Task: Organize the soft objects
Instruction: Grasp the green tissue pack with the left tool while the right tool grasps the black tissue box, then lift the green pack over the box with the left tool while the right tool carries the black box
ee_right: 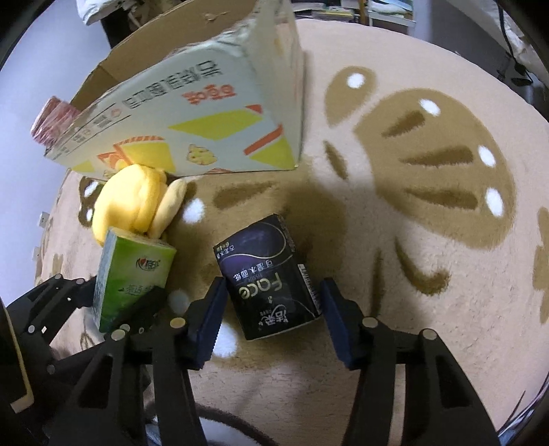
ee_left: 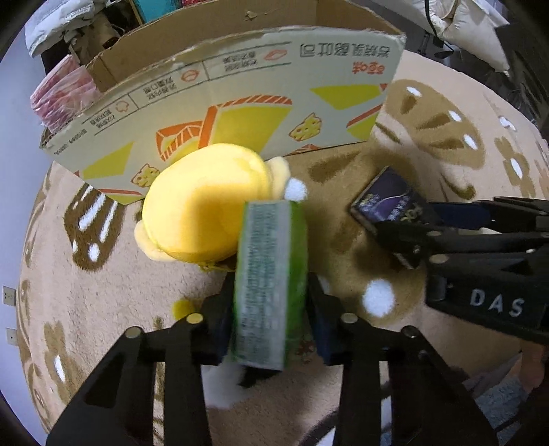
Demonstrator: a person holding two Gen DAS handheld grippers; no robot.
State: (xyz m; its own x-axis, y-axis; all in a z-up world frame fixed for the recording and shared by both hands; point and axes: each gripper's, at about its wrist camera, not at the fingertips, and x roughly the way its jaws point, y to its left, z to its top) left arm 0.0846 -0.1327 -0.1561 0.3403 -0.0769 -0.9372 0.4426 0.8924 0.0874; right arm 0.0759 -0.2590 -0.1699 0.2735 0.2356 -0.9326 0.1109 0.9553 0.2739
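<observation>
My left gripper (ee_left: 269, 319) is shut on a green tissue pack (ee_left: 269, 281), held upright just above the rug; the pack also shows in the right wrist view (ee_right: 132, 274). A yellow plush toy (ee_left: 206, 202) lies beyond it against the cardboard box (ee_left: 240, 103), and shows in the right wrist view too (ee_right: 133, 199). My right gripper (ee_right: 271, 315) is open, its fingers on either side of a dark purple tissue pack (ee_right: 267, 274) lying on the rug, apart from it. That pack also shows in the left wrist view (ee_left: 387, 206), with the right gripper (ee_left: 405, 236) around it.
The open cardboard box (ee_right: 192, 113) stands at the back on a beige rug (ee_right: 411, 274) with brown patterns. A pink-red packet (ee_left: 61, 99) sits at the box's left end. Bags and clutter (ee_left: 473, 31) lie beyond the rug.
</observation>
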